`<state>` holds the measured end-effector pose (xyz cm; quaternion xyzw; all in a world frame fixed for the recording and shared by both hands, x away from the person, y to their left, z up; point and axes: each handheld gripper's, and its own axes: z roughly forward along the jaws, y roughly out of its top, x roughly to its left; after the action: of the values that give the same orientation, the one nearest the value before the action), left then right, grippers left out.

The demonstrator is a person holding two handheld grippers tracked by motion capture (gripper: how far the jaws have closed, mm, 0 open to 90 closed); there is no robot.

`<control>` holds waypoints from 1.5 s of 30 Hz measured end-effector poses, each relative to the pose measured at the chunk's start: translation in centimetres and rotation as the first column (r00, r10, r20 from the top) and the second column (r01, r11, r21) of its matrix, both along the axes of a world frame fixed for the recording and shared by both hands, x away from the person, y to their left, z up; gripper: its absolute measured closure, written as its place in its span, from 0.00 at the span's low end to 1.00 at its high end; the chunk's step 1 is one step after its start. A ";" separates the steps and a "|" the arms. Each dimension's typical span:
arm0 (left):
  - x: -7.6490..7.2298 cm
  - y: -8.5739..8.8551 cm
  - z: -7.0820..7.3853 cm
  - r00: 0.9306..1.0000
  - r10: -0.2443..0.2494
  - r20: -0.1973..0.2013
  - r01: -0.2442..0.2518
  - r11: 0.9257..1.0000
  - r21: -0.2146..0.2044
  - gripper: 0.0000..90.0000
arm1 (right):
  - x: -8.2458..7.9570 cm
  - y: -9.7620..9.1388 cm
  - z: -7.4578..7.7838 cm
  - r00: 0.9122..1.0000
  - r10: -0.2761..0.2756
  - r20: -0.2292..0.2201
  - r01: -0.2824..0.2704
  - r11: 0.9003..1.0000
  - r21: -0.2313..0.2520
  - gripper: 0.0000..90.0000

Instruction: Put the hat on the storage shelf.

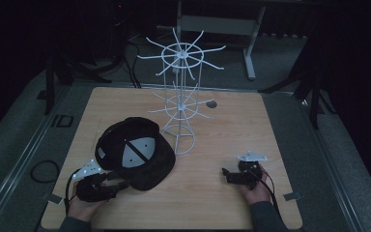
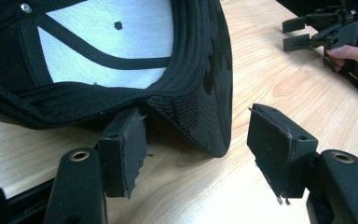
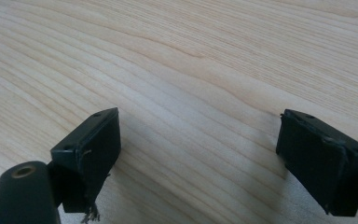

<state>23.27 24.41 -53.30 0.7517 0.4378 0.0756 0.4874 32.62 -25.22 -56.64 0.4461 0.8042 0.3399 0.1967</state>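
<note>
Here, black baseball cap with a grey lining (image 1: 135, 153) lies upside down on the light wooden table (image 1: 212, 203), just in front of the white wire rack (image 1: 181, 104). Left gripper (image 2: 196, 144) spread wide astride the cap's brim; right gripper (image 3: 198, 154) spread wide over bare wood, well apart from the cap.

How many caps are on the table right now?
1. A single black cap lies upside down on the table, front-left of the white wire rack, its brim right at the left gripper. None hang on the rack.
</note>
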 end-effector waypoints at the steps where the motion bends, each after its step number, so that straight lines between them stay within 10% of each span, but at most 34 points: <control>1: 0.0 -0.1 0.0 1.000 -0.002 0.002 0.002 1.000 0.000 0.42 | 0.0 0.0 0.0 1.000 0.000 0.000 0.000 1.000 0.000 0.15; 21: -0.3 -2.1 -0.4 1.000 -0.010 0.024 0.008 0.998 0.062 0.41 | 0.0 0.0 0.0 1.000 0.001 0.000 -0.001 1.000 0.000 0.15; 45: 0.1 -4.1 -2.0 0.999 0.005 -0.047 0.001 0.992 0.127 0.44 | 0.0 0.0 0.0 1.000 0.001 0.000 -0.001 1.000 0.000 0.15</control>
<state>23.33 20.27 -55.29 0.7823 0.4440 0.0860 0.4284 32.63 -25.20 -56.64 0.4456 0.8045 0.3401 0.1964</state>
